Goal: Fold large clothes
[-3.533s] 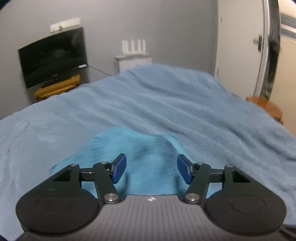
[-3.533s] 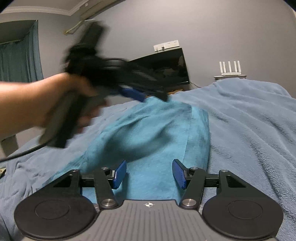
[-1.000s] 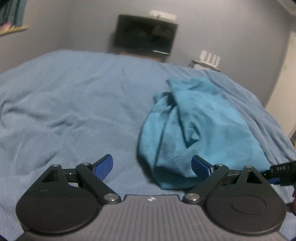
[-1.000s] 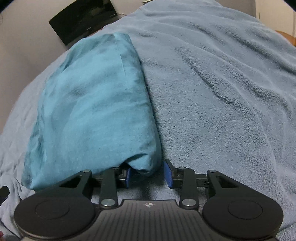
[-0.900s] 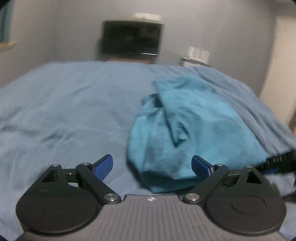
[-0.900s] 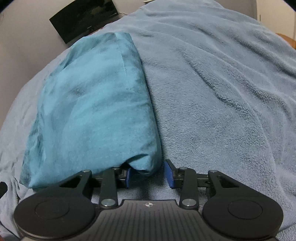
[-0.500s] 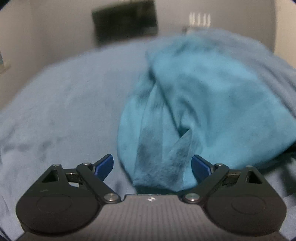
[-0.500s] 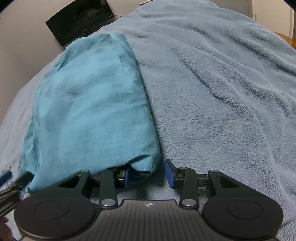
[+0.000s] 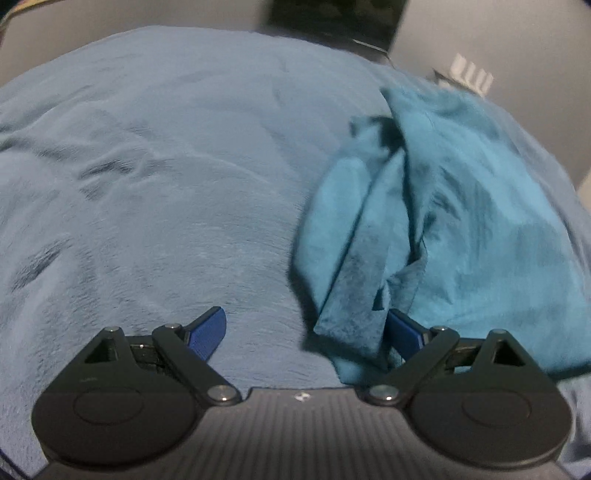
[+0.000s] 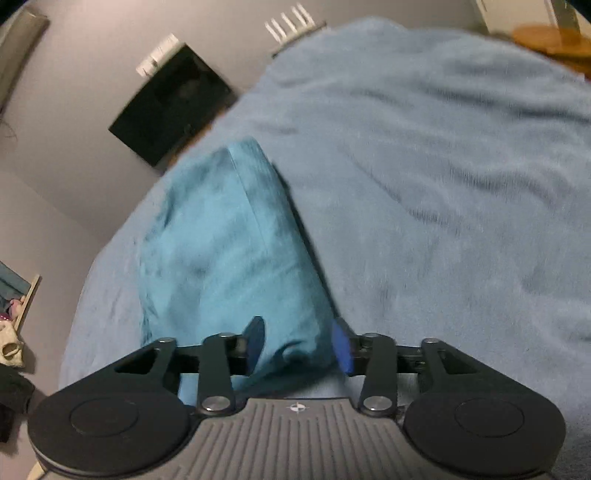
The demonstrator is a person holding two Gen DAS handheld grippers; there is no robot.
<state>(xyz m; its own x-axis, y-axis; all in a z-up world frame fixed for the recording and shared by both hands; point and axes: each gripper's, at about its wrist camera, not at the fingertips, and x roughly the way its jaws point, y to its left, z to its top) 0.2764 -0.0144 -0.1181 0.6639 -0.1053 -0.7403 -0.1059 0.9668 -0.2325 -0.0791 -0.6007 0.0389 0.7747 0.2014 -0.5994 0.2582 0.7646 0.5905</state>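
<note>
A teal garment [image 9: 480, 221] lies bunched on a light blue blanket [image 9: 147, 184] that covers the bed. My left gripper [image 9: 306, 332] is open wide just above the blanket. A folded strip of the garment's near edge hangs between its fingers, close against the right pad [image 9: 402, 332]. In the right wrist view the other near corner of the garment [image 10: 221, 251] sits between the blue pads of my right gripper [image 10: 299, 343]. Those jaws are opening slightly, with the cloth still filling the gap and raised off the blanket [image 10: 443, 184].
A dark television [image 10: 173, 103] hangs on the grey wall past the bed, with a white router [image 10: 291, 22] to its right. A round wooden stool [image 10: 550, 40] stands at the far right. Broad bare blanket lies left of the garment.
My left gripper has dropped and closed in on the garment's near left edge. My right gripper has risen and rolled with the corner between its pads, which stand slightly wider.
</note>
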